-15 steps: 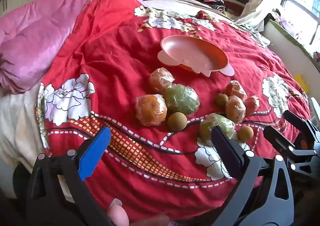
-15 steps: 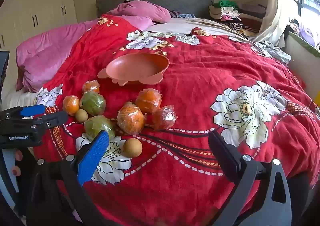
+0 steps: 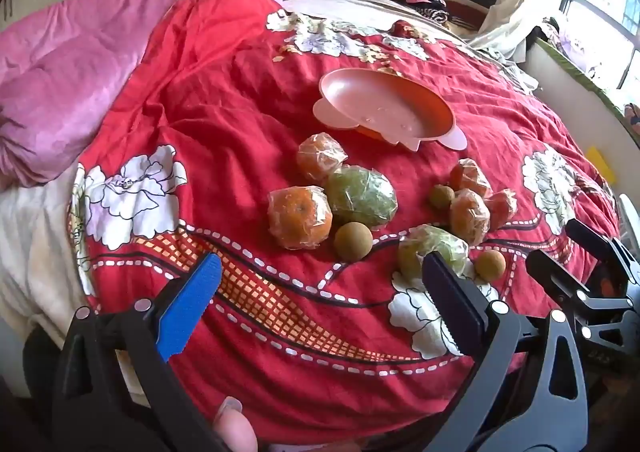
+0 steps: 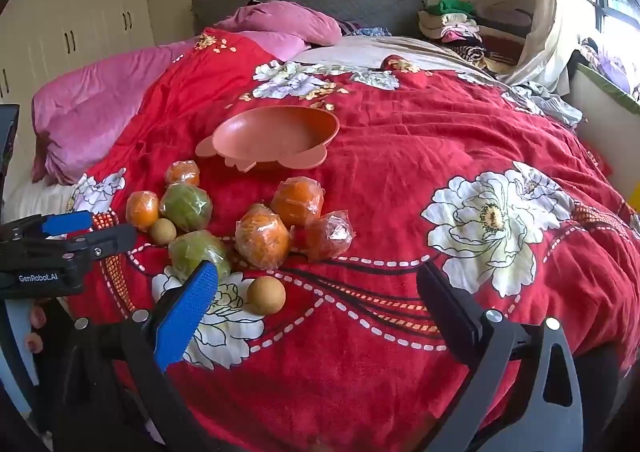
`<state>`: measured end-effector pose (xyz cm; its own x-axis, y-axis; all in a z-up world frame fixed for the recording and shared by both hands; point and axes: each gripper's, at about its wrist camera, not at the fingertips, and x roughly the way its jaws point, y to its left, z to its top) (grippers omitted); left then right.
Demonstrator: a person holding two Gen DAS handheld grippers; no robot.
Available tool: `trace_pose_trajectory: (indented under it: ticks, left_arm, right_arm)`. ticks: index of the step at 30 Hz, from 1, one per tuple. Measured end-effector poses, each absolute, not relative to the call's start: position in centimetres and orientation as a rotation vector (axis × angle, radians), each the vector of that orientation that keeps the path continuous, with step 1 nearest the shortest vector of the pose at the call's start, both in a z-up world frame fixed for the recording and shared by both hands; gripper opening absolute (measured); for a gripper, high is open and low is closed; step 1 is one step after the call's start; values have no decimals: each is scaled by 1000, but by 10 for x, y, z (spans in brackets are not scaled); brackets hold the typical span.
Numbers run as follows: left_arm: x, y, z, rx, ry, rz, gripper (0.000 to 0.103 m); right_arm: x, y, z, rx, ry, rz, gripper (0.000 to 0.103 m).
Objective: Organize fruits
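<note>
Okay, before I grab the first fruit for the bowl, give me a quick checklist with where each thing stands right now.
1. Left gripper open, nothing held: ok.
2. Right gripper open, nothing held: ok.
3. Bowl holds nothing yet and has room: ok.
4. Bowl level: not ok, it sits tilted on the soft quilt.
5. Fruit within reach: ok, the brown fruit lies apart, just ahead of the right gripper.
6. Wrapped fruits free to lift singly: not ok, the orange and green fruit touch.
</note>
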<state>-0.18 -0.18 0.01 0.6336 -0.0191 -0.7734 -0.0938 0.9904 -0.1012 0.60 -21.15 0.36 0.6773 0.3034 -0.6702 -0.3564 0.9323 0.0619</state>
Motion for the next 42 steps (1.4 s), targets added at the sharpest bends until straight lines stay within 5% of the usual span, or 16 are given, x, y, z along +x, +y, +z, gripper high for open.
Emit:
trace_pose_trajectory:
  ticks: [42]
  left_arm:
    - [-2, -8, -1, -135, 884, 10, 95]
  right_arm:
    - [4, -213, 4, -79, 739, 374, 99]
